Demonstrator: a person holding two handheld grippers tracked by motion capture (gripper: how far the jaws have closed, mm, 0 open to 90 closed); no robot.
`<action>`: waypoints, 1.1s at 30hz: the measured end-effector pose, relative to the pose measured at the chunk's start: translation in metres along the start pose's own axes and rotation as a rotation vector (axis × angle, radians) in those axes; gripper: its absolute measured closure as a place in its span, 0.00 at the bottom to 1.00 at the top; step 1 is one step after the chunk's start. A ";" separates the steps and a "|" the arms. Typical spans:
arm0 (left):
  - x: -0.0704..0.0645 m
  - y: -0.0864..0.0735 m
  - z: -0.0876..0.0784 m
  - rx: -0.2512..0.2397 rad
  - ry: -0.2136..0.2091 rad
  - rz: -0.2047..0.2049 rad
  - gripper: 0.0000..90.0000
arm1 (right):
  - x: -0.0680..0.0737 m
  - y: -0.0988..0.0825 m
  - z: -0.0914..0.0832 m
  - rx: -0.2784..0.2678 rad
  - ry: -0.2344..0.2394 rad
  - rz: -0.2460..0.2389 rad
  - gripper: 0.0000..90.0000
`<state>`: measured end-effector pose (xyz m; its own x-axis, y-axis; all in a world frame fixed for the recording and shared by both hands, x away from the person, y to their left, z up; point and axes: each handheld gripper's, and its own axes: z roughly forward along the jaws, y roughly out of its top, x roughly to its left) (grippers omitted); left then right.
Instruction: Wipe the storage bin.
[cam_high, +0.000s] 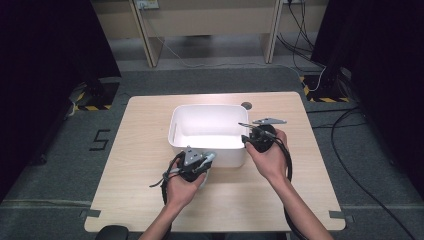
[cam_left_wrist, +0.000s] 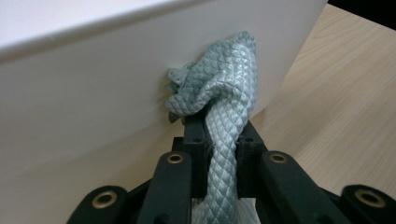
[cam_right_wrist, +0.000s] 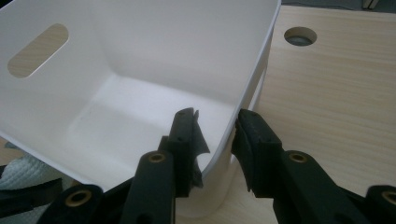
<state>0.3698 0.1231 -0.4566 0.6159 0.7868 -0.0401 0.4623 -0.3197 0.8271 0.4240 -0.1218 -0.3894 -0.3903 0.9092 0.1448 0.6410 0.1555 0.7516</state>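
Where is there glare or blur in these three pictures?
High view: the bin glares white inside and its detail washes out. Left gripper view: the cloth is sharp, the bin wall soft. Right gripper view: the near jaws are slightly soft, with a shadow on the bin's floor.

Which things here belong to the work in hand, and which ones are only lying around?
In use:
- white plastic tub
- pale green cloth
- left claw
- right claw

Lying about:
- wooden table, its cable hole
- floor cables
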 end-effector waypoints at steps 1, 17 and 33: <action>0.000 -0.001 0.001 0.001 0.000 -0.001 0.88 | 0.000 0.000 0.000 0.000 0.000 0.000 0.76; 0.003 -0.019 0.018 0.071 0.008 0.000 0.87 | 0.000 0.000 0.000 0.000 0.000 -0.002 0.76; 0.003 -0.029 0.030 0.119 0.011 -0.005 0.87 | 0.000 0.000 0.000 -0.002 0.000 -0.007 0.76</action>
<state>0.3781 0.1189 -0.4976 0.6066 0.7941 -0.0377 0.5385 -0.3756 0.7543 0.4239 -0.1221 -0.3895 -0.3948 0.9082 0.1390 0.6370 0.1616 0.7537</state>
